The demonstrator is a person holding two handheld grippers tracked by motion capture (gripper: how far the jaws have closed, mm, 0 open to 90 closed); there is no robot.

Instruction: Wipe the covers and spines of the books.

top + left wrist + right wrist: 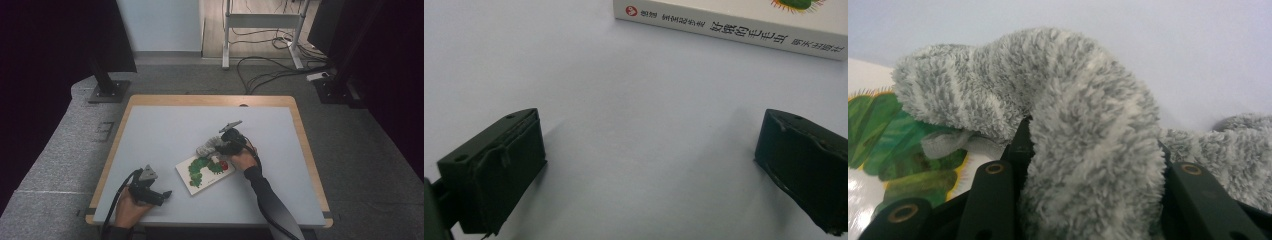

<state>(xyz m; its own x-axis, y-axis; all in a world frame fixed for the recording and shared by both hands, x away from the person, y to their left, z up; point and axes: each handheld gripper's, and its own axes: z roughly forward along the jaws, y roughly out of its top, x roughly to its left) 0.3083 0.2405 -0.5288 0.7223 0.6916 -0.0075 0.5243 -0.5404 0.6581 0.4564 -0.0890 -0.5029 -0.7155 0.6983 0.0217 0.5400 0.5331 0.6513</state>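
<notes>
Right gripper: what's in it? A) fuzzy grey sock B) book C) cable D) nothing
A: in the right gripper view the right gripper is clamped on the sock, whose grey pile bulges between the black fingers, above the book.

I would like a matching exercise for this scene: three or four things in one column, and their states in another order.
1. fluffy grey striped sock
2. white picture book with green caterpillar
3. left hand-held gripper
4. right hand-held gripper

a. lies flat on the table
b. open, nothing between its jaws
c. pinched and draped
d. shut on soft fabric

Pairs: 1-c, 2-a, 3-b, 4-d
</notes>
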